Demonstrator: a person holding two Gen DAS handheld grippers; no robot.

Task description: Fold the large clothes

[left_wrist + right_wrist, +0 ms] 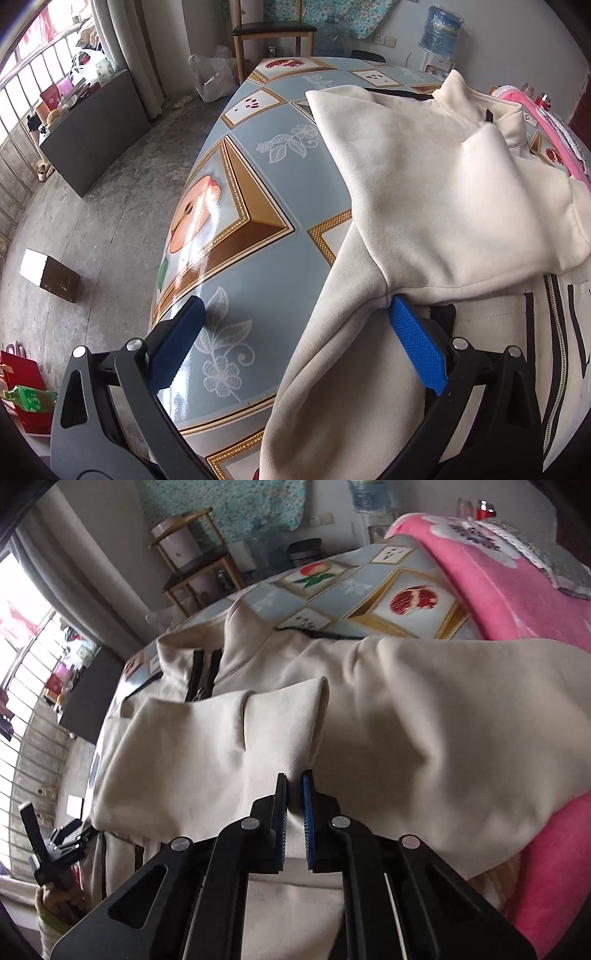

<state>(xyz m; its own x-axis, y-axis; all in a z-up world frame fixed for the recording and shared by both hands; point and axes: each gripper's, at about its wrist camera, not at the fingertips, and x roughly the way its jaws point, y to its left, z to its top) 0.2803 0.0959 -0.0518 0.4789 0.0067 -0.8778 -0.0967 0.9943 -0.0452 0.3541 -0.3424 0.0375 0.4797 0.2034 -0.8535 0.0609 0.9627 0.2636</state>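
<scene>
**Here: right gripper pinching a jacket fold, left gripper wide and idle**

Right gripper (294,779): jaws nearly together, a thin ridge of cream fabric caught between the blue pads. The pinch sits at the base of a folded sleeve (229,738) that lies across the jacket (424,720). The bite looks shallow, close to the pad tips.

Left gripper (295,314): jaws well apart, holding nothing. One blue pad hovers over bare desk (258,177); the other is tucked just under the jacket's armpit seam, where the sleeve meets the body. Whether it touches the cloth, cannot tell.

Jacket: lies spread on the desk, collar (458,92) toward the far end, zipper (557,332) and black trim showing near the left gripper. Its near side hangs over the desk edge. A pink blanket (517,602) lies just beside it on the right, partly under the cloth.

Risks, as judged:
- Shallow pinch could slip if the right gripper lifts fast; the sleeve would flop back and undo the fold.
- The pinch may take only the top layer, so the lift peels that layer off instead of carrying the fold.
- Nothing pins the overhanging side; a pull could drag the jacket toward the blanket or off the edge.
- The left pad under the seam may snag cloth if it closes blind.
</scene>
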